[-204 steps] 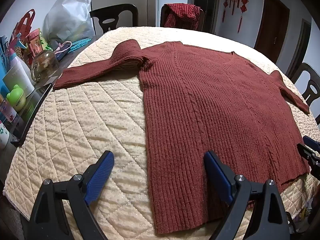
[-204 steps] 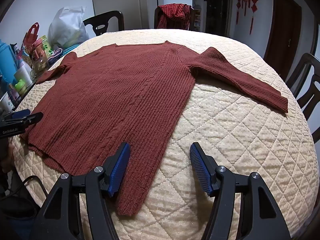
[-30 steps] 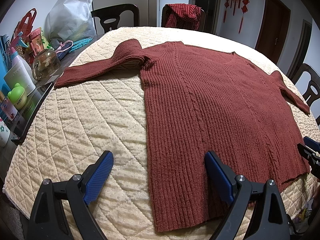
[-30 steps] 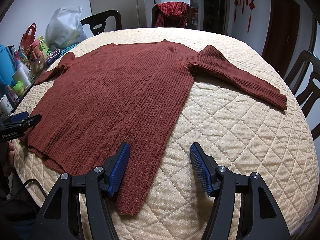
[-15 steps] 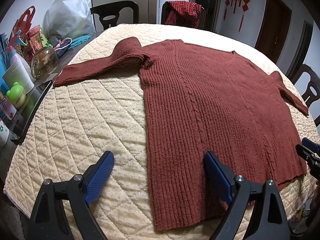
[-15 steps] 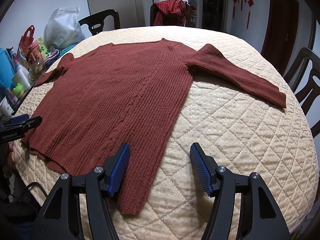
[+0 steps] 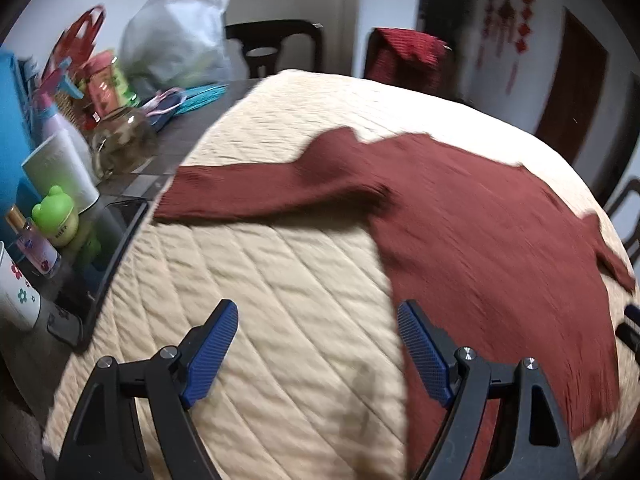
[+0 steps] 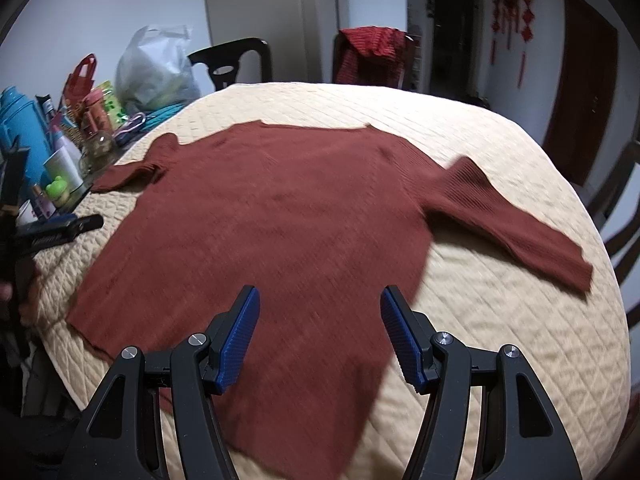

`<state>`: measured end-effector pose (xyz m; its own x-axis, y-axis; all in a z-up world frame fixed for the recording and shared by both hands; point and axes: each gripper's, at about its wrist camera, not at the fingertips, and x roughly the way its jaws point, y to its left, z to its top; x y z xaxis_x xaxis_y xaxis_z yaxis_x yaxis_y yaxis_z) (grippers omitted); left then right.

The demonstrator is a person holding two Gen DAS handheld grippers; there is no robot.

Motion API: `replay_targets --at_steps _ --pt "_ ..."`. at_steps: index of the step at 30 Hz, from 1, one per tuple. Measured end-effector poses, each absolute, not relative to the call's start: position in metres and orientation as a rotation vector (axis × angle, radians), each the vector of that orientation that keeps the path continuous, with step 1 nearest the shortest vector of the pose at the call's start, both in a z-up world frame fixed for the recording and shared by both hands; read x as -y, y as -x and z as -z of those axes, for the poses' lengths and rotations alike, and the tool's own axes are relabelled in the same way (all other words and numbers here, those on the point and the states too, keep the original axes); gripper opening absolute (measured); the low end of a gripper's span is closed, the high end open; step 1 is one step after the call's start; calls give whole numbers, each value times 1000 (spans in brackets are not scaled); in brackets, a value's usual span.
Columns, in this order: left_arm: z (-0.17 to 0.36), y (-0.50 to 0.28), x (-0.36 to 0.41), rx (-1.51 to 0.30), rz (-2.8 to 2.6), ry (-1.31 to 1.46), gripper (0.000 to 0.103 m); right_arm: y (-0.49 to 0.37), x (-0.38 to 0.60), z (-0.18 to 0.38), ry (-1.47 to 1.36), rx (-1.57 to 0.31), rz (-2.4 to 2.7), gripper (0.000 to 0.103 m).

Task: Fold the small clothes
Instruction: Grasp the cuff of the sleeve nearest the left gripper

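A rust-red ribbed knit sweater (image 8: 280, 220) lies flat on the cream quilted table cover (image 8: 500, 340), both sleeves spread out; it also shows in the left wrist view (image 7: 480, 220). My left gripper (image 7: 318, 340) is open and empty, above bare quilt (image 7: 260, 280) left of the sweater's body, facing the left sleeve (image 7: 240, 196). My right gripper (image 8: 320, 324) is open and empty, above the sweater's lower hem area. The left gripper also appears at the left edge of the right wrist view (image 8: 56, 232). Both views are motion-blurred.
Clutter stands along the table's left side: a glass jar (image 7: 120, 144), a white cup (image 7: 60, 172), a green frog bottle (image 7: 54, 216), a white plastic bag (image 7: 176, 36). Dark chairs (image 8: 232, 64) stand behind; one holds a red garment (image 8: 372, 56).
My left gripper has swung left, off the sweater's hem onto bare quilt, facing the left sleeve. My right gripper has moved left, over the sweater's body. Both remain open.
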<state>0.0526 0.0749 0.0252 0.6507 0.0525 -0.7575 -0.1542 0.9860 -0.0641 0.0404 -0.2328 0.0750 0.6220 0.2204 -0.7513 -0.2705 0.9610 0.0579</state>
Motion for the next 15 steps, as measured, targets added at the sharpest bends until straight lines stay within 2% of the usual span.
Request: replay_targets --at_steps 11,15 --pt "-14 -107 -154 -886 -233 351 84 -84 205 -74 87 -873 -349 63" --pt "-3 -122 -166 -921 -277 414 76 -95 203 -74 80 -874 -361 63"
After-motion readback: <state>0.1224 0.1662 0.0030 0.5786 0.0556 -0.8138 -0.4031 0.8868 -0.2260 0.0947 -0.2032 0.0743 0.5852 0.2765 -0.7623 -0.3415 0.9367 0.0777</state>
